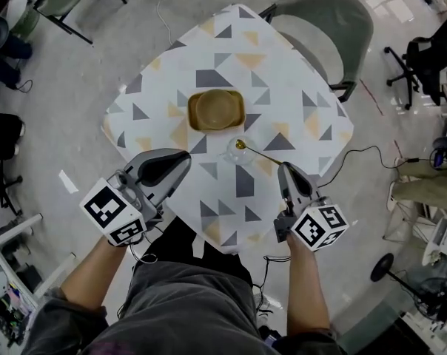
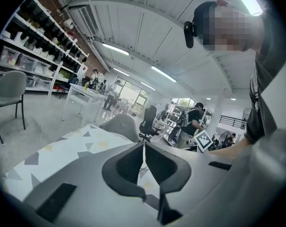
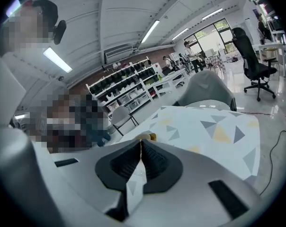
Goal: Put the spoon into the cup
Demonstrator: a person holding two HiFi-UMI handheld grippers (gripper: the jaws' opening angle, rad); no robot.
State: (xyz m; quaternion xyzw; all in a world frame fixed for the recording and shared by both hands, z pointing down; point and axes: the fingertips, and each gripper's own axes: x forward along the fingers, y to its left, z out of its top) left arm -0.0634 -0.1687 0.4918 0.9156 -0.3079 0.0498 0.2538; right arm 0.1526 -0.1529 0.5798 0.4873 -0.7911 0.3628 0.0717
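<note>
A clear glass cup stands on the patterned table, just in front of a yellow bowl. A gold spoon has its bowl end in the cup, and its handle slants out to the right over the rim. My left gripper is shut and empty, left of the cup and a little apart from it. My right gripper is also shut and empty, its tip close to the end of the spoon handle. In the left gripper view the gripper is closed on nothing. In the right gripper view the gripper is likewise closed on nothing.
The yellow bowl sits on a square yellow plate near the table's middle. A grey chair stands at the far corner. A cable runs on the floor to the right, near office chairs and clutter.
</note>
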